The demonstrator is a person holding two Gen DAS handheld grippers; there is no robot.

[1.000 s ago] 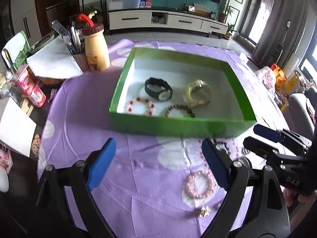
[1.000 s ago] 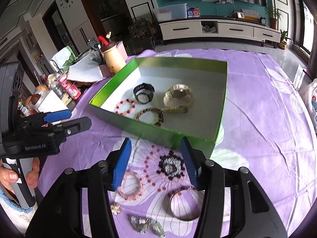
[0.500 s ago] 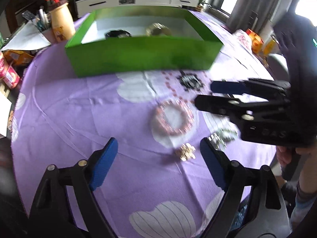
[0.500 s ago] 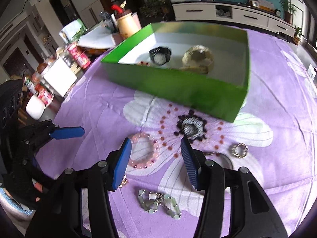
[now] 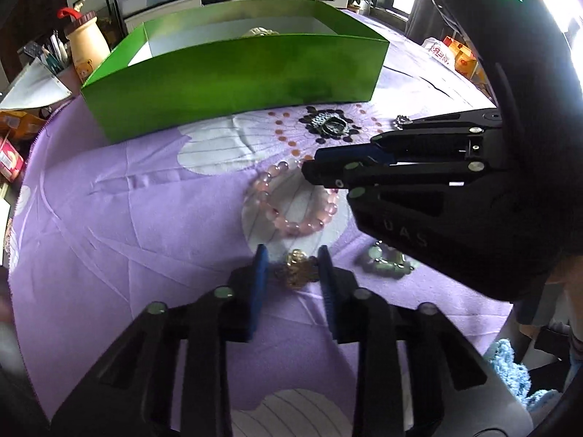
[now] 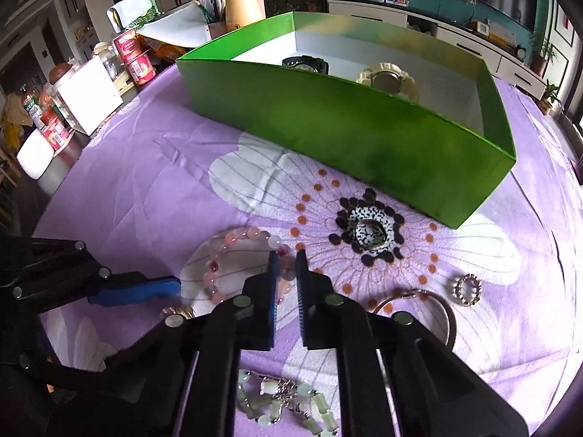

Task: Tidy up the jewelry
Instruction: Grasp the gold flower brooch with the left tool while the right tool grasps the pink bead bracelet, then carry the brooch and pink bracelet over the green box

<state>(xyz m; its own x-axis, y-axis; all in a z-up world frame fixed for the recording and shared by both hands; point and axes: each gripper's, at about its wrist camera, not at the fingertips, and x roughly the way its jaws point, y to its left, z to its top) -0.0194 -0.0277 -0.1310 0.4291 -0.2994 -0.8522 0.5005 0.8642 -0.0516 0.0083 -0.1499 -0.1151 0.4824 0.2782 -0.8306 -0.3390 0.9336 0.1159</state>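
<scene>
Closing right gripper (image 6: 285, 255) on pink bracelet (image 6: 233, 237), left gripper (image 5: 291, 255) around gold brooch (image 5: 297, 267)

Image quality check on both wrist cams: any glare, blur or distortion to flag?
Left wrist: window blows out top right, fisheye bends the green box, gold brooch slightly soft. Right wrist: sharp, evenly lit, the box wall bowed, corners vignetted dark.

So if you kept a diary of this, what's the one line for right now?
left tongs: closing around gold brooch | right tongs: shut on pink bead bracelet | green box: two watches showing
</scene>
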